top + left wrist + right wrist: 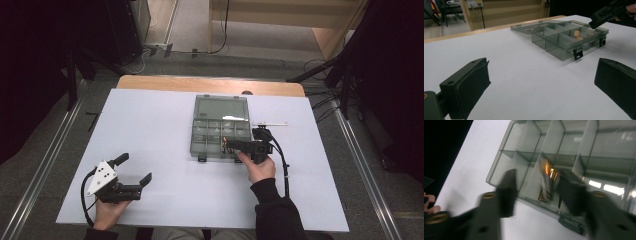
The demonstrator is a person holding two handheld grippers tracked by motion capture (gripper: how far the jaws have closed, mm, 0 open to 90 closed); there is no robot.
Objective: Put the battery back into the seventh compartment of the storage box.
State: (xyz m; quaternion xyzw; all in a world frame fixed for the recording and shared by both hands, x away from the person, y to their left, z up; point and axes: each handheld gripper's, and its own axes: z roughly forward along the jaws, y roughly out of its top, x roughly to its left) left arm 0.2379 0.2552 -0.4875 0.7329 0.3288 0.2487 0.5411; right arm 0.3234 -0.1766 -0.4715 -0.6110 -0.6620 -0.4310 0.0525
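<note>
On the big white table (pixel 150 130) sits a see-through grey plastic box (pixel 220 131) with little rooms and its lid lying flat behind. Right over its near right corner hangs the right gripper (pixel 537 192), jaws spread. Just past them lies a small dark and gold thing (pixel 547 183), maybe a battery, long side pointing away. Well apart, the left gripper (pixel 134 170) waits, jaws spread too.
</note>
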